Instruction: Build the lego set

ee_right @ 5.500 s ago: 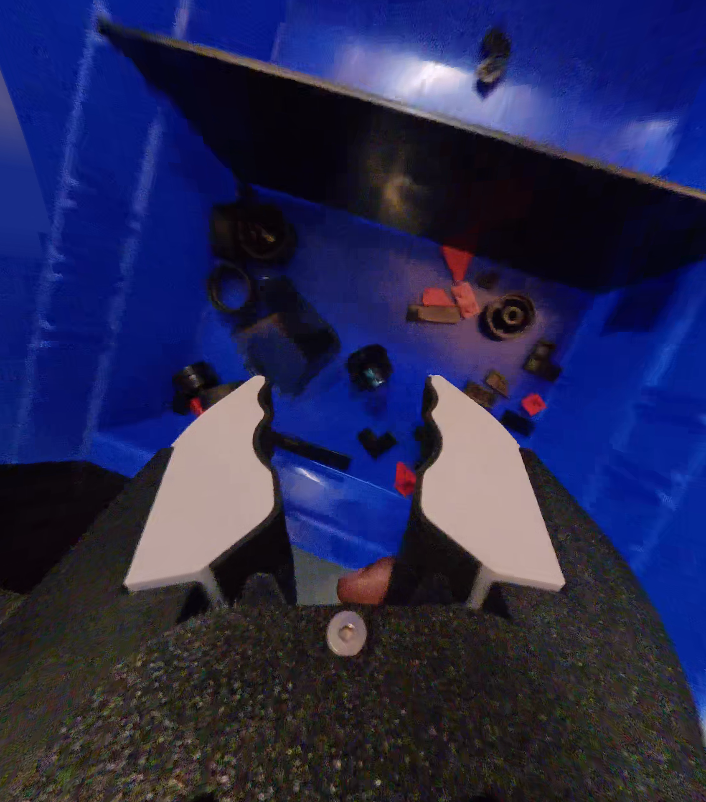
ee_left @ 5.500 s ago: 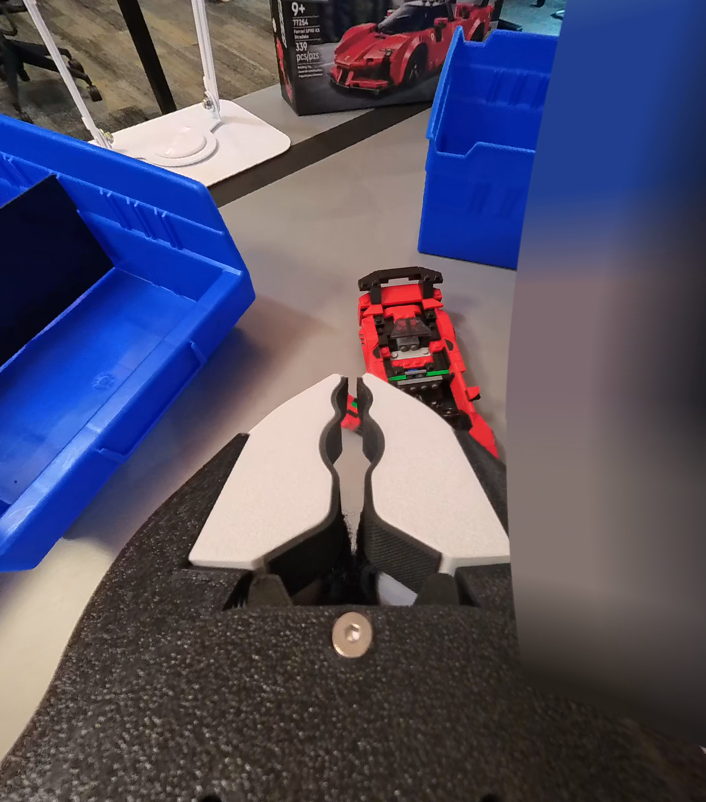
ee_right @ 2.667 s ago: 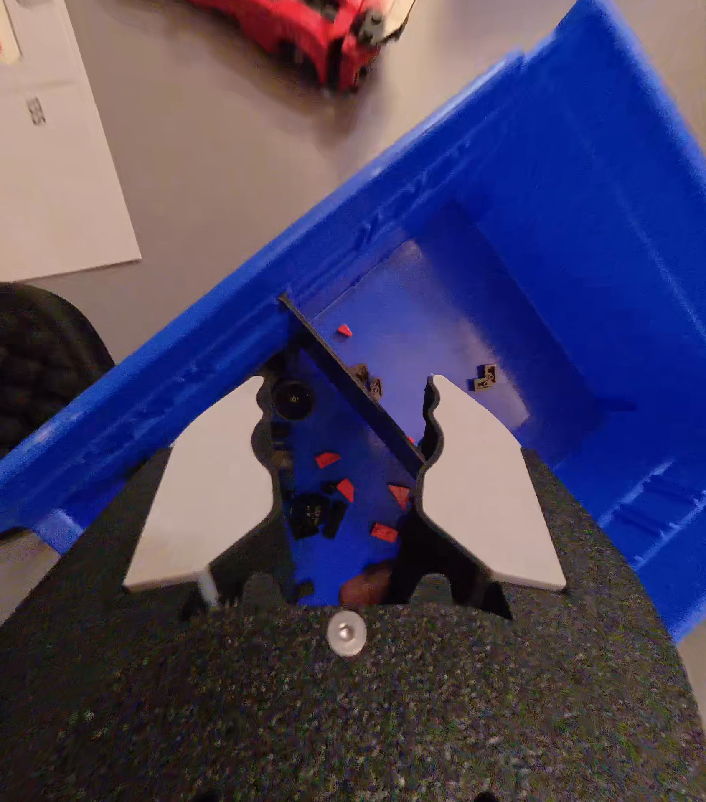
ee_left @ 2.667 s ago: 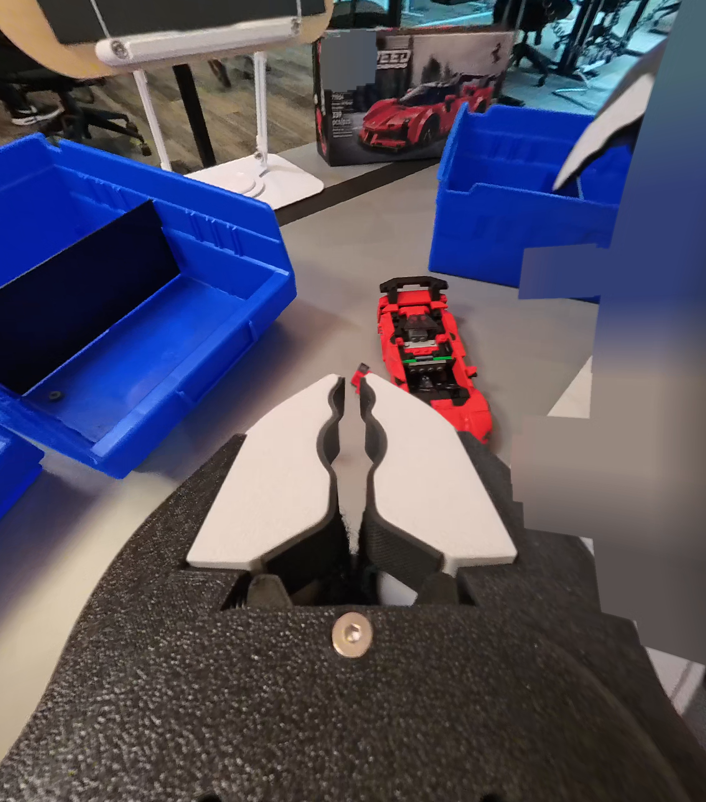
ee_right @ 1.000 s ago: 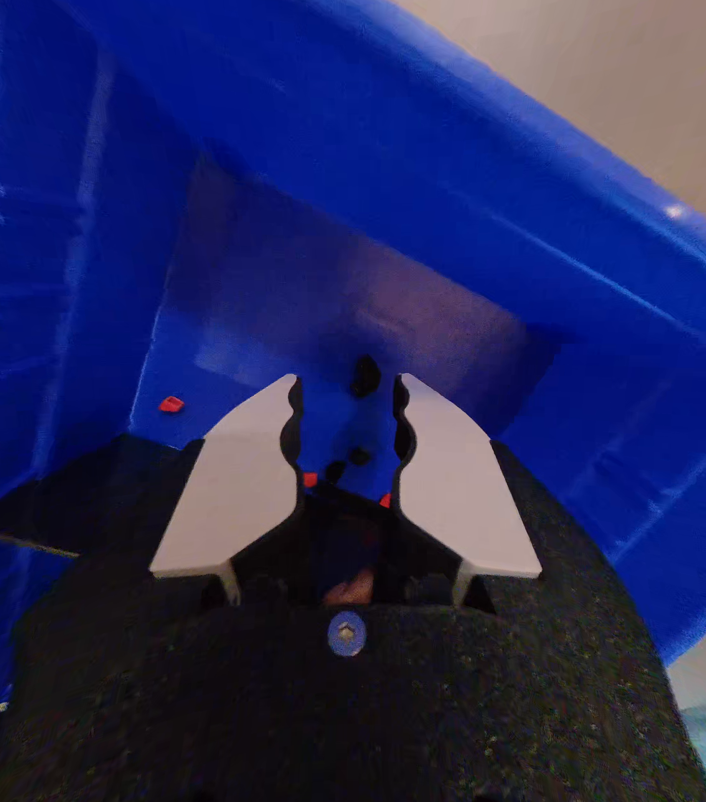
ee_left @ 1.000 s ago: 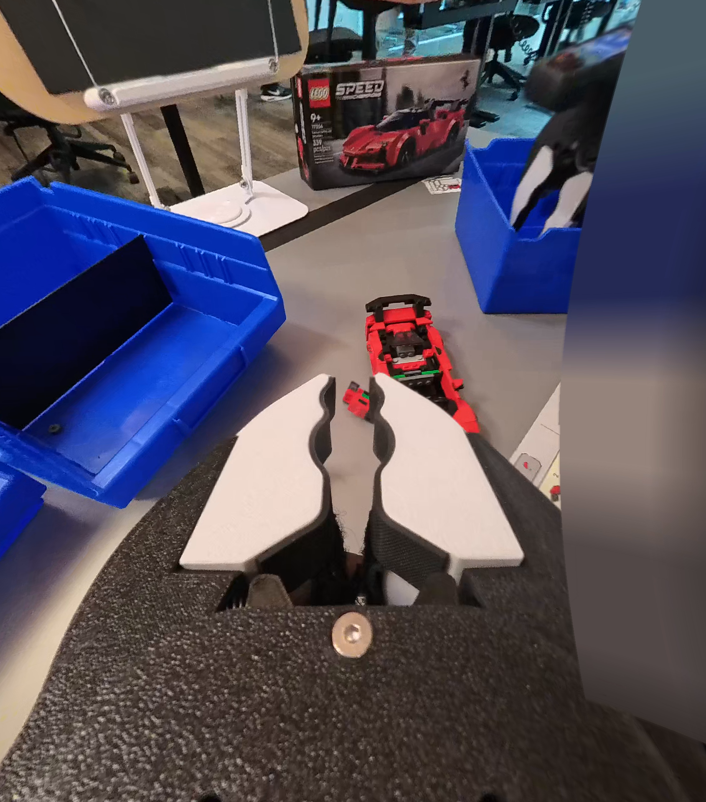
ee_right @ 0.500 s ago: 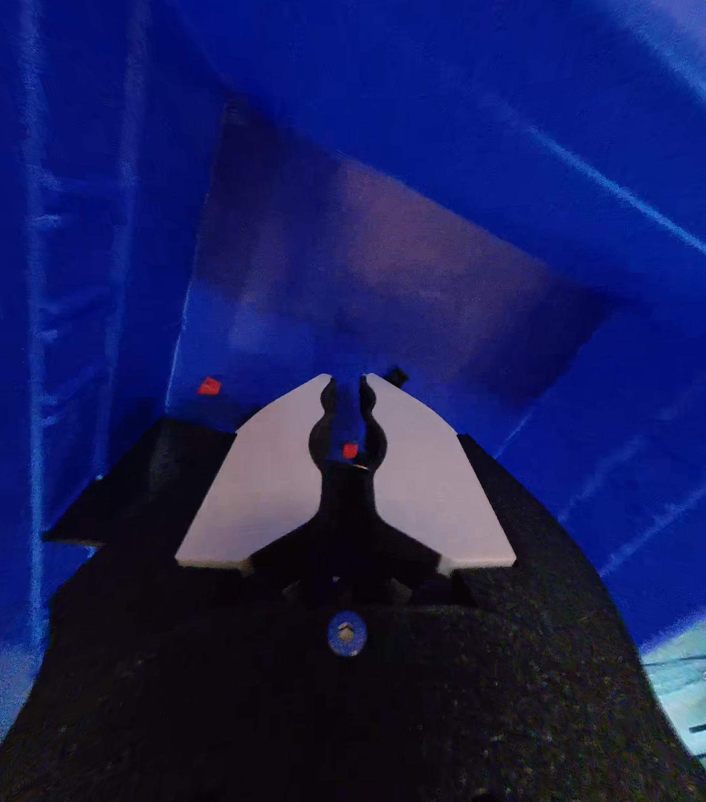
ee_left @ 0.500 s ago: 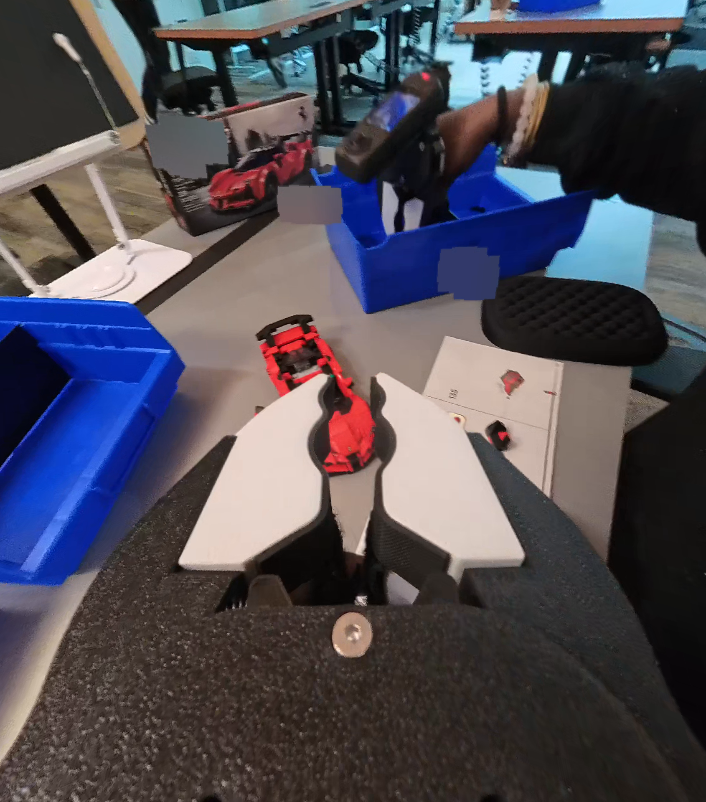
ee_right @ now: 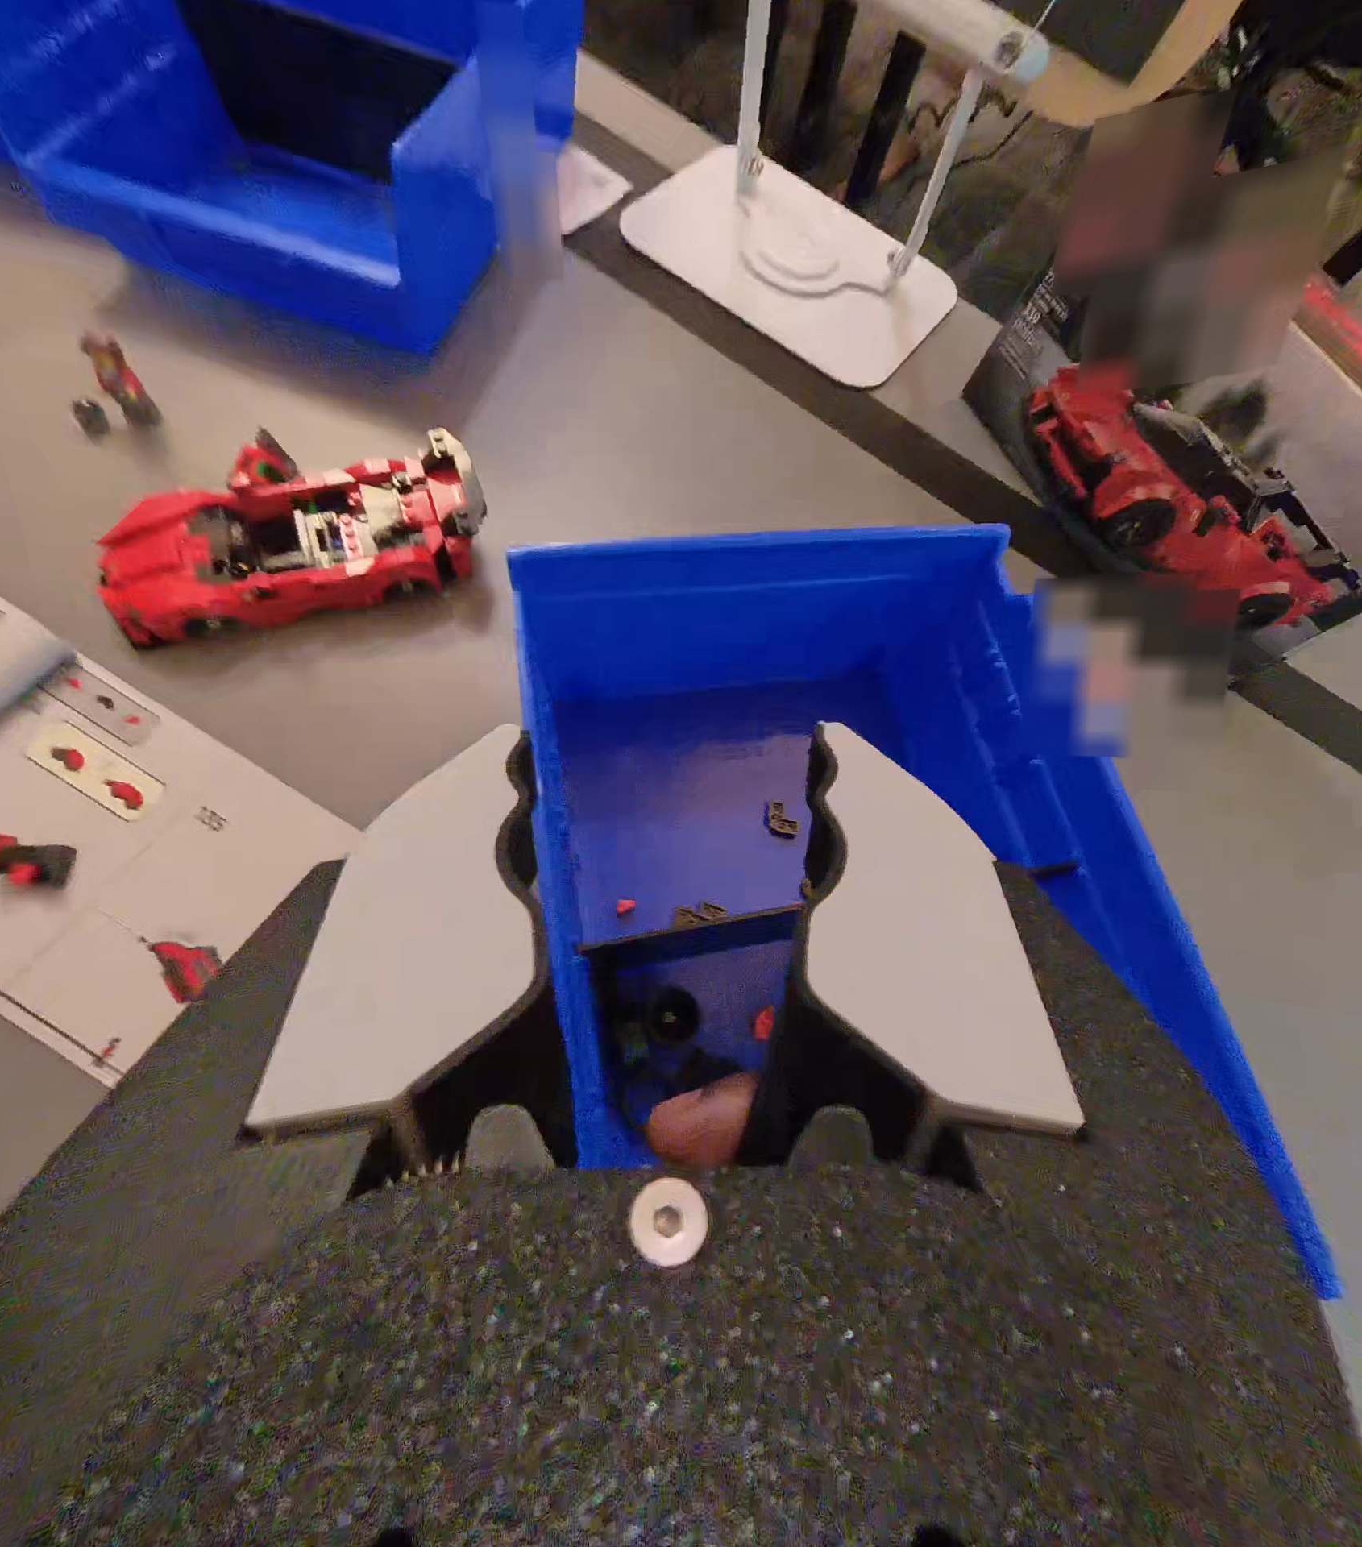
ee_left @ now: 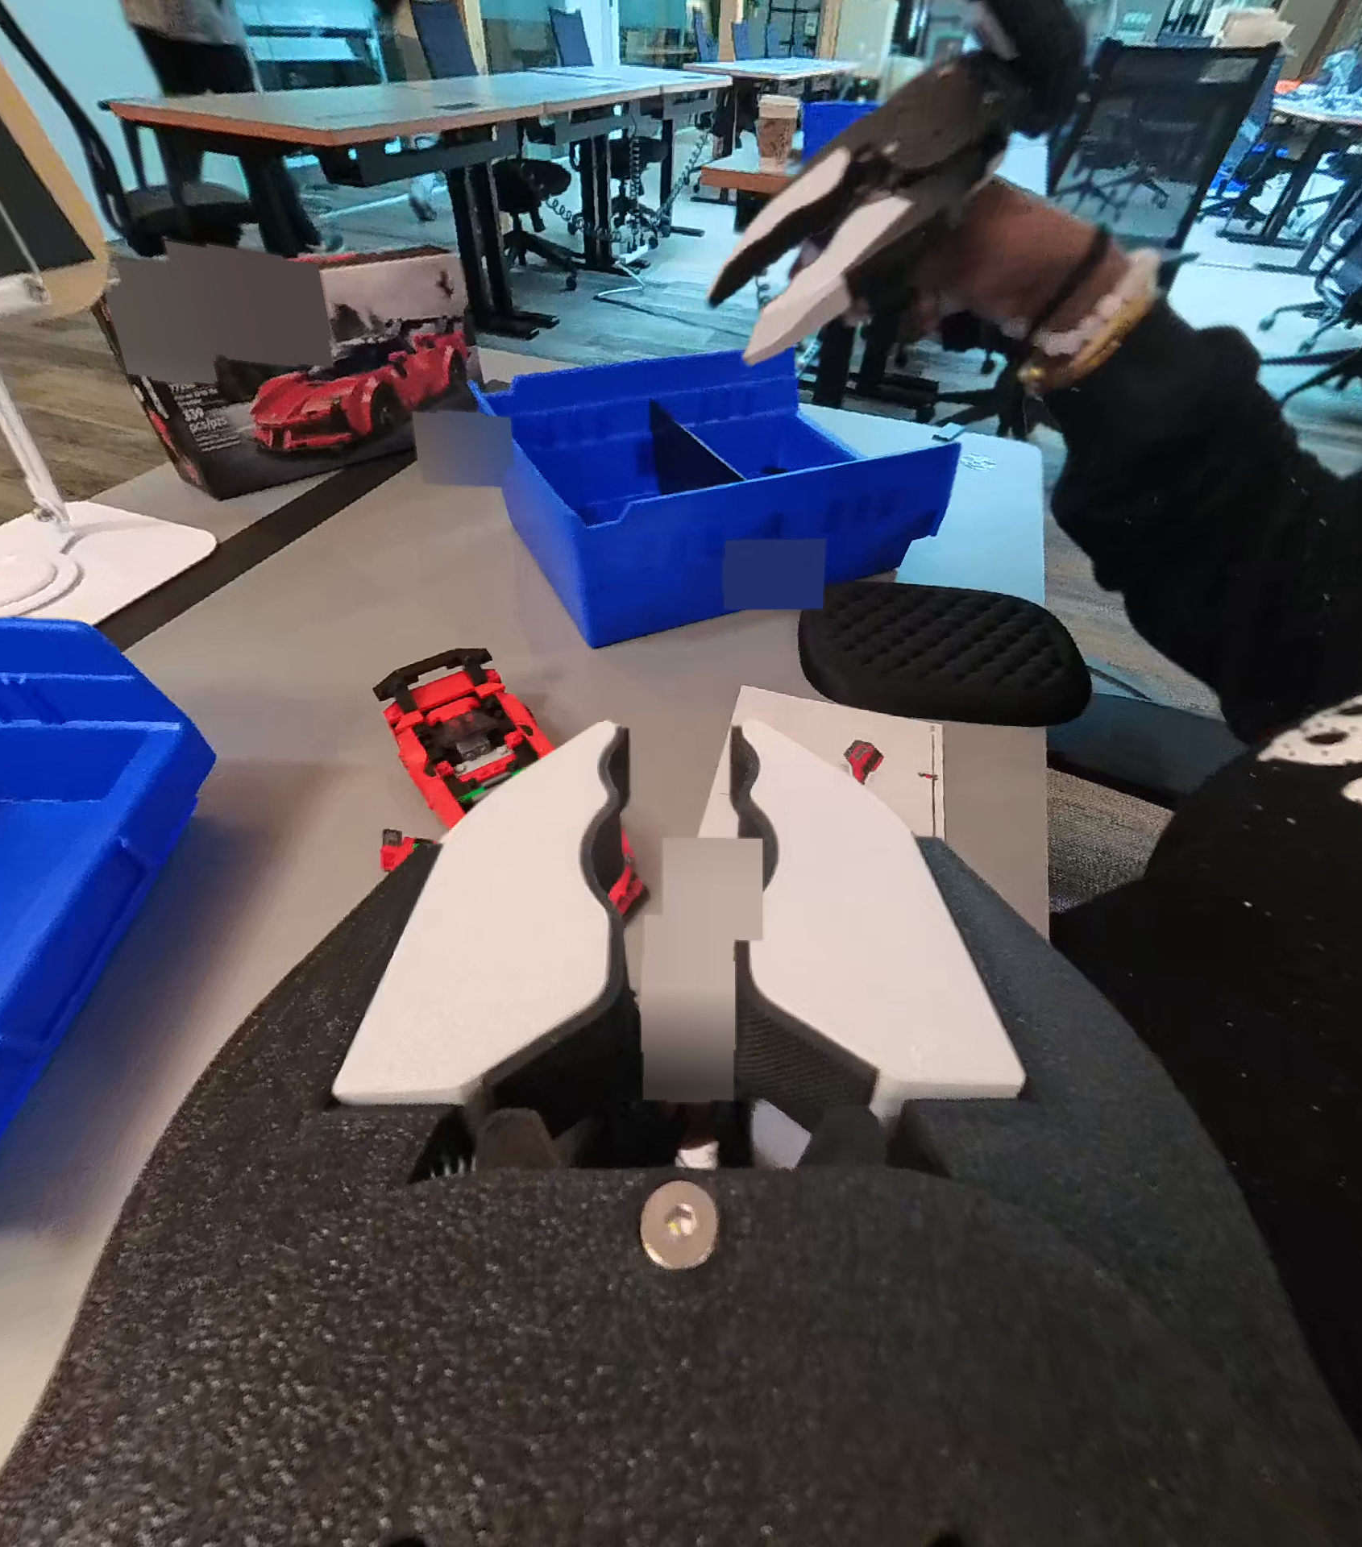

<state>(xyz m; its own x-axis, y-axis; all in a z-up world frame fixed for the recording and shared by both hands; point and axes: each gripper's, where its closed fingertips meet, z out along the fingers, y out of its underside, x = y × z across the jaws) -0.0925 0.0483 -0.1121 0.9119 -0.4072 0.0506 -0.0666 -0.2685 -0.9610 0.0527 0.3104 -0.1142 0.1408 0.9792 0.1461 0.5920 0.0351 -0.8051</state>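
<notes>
The right gripper has come up out of the blue bin, fingers spread and empty. The left gripper has opened a little, holding nothing. The red car lies on the grey table between the bins, its long axis across the right view, nose leftward, bare table around it.

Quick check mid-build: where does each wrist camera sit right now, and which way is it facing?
Left wrist view: low over the table, facing forward past the left hand-held gripper at the red car; the right hand-held gripper and a sleeve show.
Right wrist view: high above the blue bin, looking down; right hand-held gripper open.
Shared: car, bin, booklet.
</notes>
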